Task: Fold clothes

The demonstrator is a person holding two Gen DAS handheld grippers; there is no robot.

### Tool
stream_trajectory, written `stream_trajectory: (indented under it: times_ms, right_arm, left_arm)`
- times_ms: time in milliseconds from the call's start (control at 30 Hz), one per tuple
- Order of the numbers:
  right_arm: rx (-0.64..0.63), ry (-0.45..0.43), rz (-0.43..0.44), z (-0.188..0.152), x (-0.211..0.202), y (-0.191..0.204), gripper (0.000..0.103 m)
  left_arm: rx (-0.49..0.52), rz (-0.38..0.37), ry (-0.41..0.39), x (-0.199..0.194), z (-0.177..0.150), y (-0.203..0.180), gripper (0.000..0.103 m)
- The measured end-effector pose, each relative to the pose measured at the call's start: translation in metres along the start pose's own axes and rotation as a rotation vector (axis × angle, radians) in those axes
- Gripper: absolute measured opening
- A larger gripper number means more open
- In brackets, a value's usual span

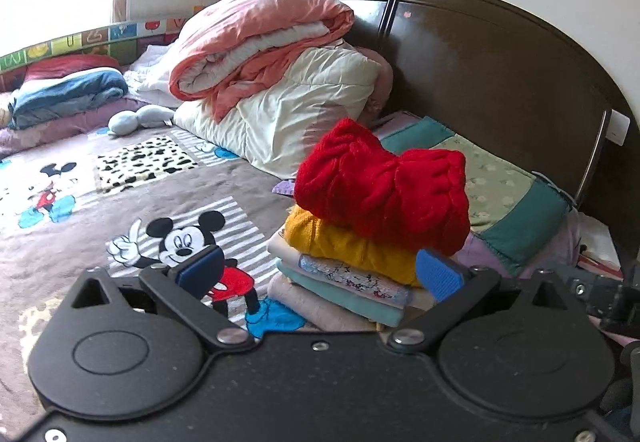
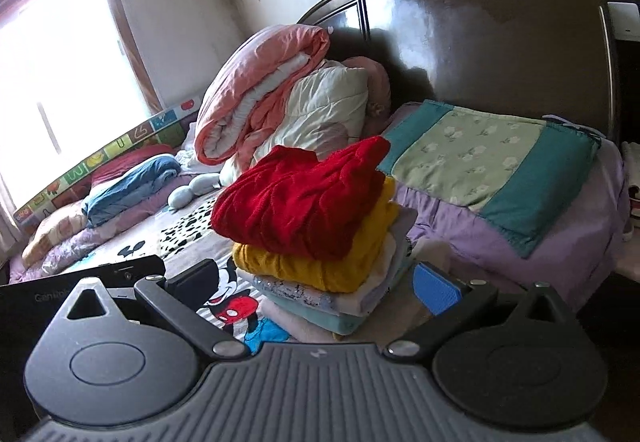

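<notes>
A stack of folded clothes (image 1: 344, 282) (image 2: 320, 294) stands on the bed, with a folded red knit sweater (image 1: 384, 190) (image 2: 304, 202) on top, a yellow fleece garment (image 1: 344, 242) (image 2: 320, 266) under it, and pale folded pieces below. My left gripper (image 1: 320, 274) is open just in front of the stack, nothing between its blue pads. My right gripper (image 2: 316, 282) is also open, facing the same stack with its fingers either side of the lower layers and holding nothing.
A Mickey Mouse blanket (image 1: 120, 202) (image 2: 188, 234) covers the bed. Rolled pink and white quilts (image 1: 264, 54) (image 2: 272, 90) lean on the dark headboard (image 1: 500, 54) (image 2: 480, 42). A green floral pillow (image 1: 500, 186) (image 2: 488, 162) lies right of the stack. Blue folded bedding (image 1: 68, 90) (image 2: 132, 182) sits far left.
</notes>
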State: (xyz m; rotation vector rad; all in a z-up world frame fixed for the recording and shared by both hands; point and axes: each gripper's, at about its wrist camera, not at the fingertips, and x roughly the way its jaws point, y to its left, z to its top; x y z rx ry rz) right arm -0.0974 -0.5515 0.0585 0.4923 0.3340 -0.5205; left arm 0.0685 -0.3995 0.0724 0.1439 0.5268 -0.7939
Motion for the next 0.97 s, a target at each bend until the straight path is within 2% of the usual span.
stream_trajectory:
  times_ms: [267,567,833,967]
  right_arm:
    - [-0.019,0.016,-0.012,-0.001,-0.003,0.009,0.103]
    - [-0.05,0.043,-0.029,-0.001,-0.002,0.019,0.103]
    - [-0.062,0.072,-0.039,-0.003,0.005,0.024,0.103]
    - [-0.068,0.083,-0.042,-0.005,0.006,0.027,0.103]
  left_arm:
    - [0.028,-0.016,-0.01,-0.008,-0.001,0.001,0.102]
    - [-0.022,-0.072,0.033,-0.002,-0.007,0.01,0.103]
    - [-0.007,-0.058,0.037,-0.001,-0.012,0.011,0.103]
    - [-0.02,-0.069,0.01,-0.006,-0.012,0.013,0.103]
